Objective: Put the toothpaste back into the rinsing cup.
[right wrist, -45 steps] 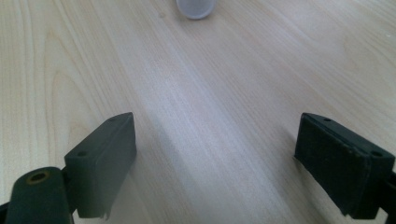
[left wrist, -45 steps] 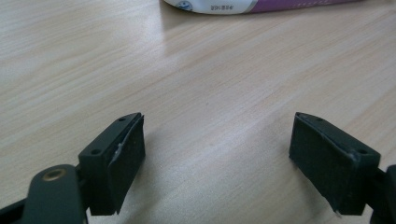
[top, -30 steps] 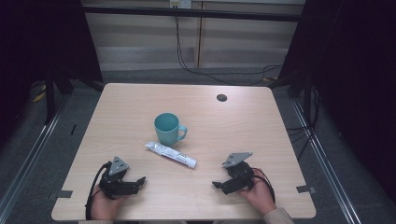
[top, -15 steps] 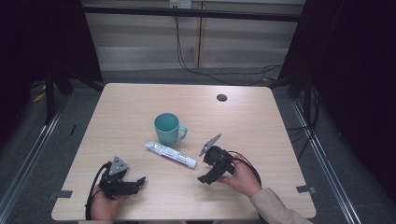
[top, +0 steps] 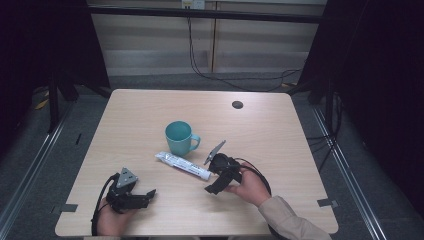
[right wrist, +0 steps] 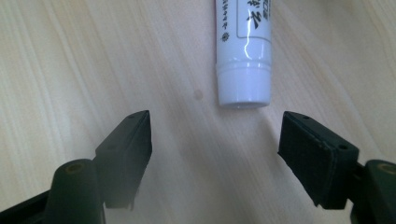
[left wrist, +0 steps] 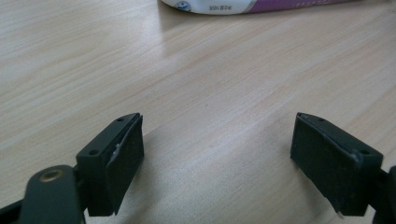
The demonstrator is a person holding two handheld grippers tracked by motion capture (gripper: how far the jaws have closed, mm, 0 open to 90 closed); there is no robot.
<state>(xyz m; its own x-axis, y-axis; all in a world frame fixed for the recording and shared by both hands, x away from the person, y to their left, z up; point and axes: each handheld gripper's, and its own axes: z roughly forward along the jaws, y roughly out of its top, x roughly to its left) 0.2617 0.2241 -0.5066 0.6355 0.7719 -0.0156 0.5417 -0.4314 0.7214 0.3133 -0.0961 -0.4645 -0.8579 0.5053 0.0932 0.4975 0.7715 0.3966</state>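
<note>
**Right gripper lines up on the cap end of the tube**

In the high view the white tube (top: 182, 166) lies flat at the centre of the wooden table (top: 280, 140), running from upper left to lower right. Its cap end points toward the lower right. Just above its upper-left end stands a teal mug (top: 179, 138), upright, its handle turned to the right of the frame; mug and tube sit close together, and I cannot tell whether they touch.

The right gripper (top: 212, 182) sits right of centre in the lower half of that frame, held in the person's right hand (top: 248, 184), with its jaws pointing toward the tube's cap end. In the right gripper view the tube (right wrist: 243, 51) comes down from the top edge, its white cap lying just ahead of the gap between the two black jaws and nearer the right-hand one. The jaws have just been closing a little, yet they stand well apart, with bare tabletop between them. The pads touch nothing.

The left gripper (top: 146, 196) rests at the lower left of the high view, low over the table, in the person's left hand (top: 111, 220), well apart from the tube. In the left gripper view its jaws are spread wide with only wood grain between them, and the tube (left wrist: 243, 5) shows as a white and purple strip along the top edge, far ahead.

A small dark round hole (top: 237, 104) sits in the table near its far edge, upper right of centre.
</note>
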